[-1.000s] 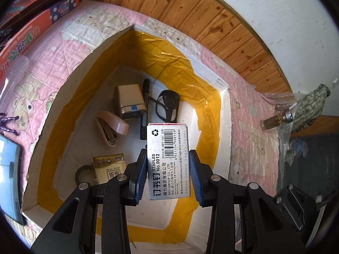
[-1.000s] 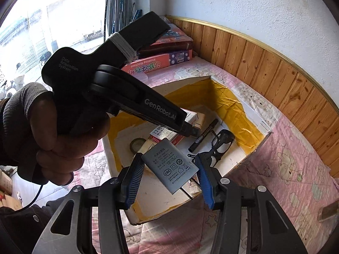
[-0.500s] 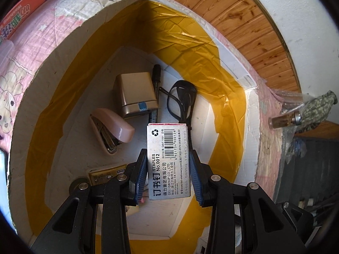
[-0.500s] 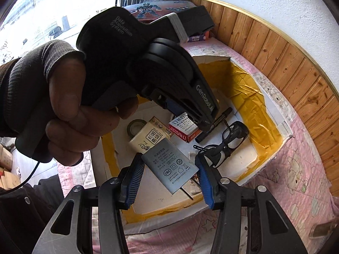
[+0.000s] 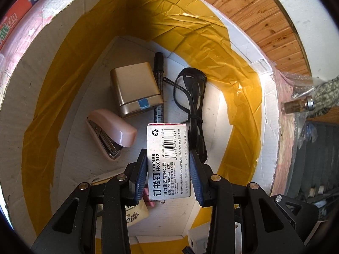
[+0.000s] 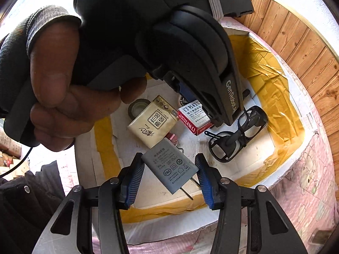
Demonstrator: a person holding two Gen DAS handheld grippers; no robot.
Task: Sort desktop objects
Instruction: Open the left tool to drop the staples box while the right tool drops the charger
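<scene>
1. The staples box (image 5: 168,158), white with a barcode and a red end, was held between the blue pads of the left gripper (image 5: 168,170), whose jaws were clenched on its two long sides.
2. It was suspended over the inside of an open cardboard box (image 5: 269,114) lined with yellow tape, which sat on a pink patterned cover.
3. On the floor of the cardboard box, a gold-coloured case (image 5: 135,89) was seen at the far side, with a black marker (image 5: 159,78) lying just to its right.
4. A pink stapler (image 5: 110,131) was lying near and to the left of the case.
5. Black glasses (image 5: 191,97) were lying to the right of the marker, folded.
6. The grey charger (image 6: 170,167) was grasped by the right gripper (image 6: 169,180), its jaws closed on the charger's corners so that it sat tilted between them, with two metal prongs pointing down toward the near side.
7. In the right wrist view, a cream packet (image 6: 153,122) with printed characters was seen on the box floor, with a roll of dark tape (image 6: 137,106) just beyond it.
8. The left gripper's handle was gripped by a person's hand (image 6: 61,91) in a grey sleeve, filling the left of that view.
9. A small glass bottle (image 5: 296,106) was lying outside the cardboard box, to the right, near a wood-panelled wall.
</scene>
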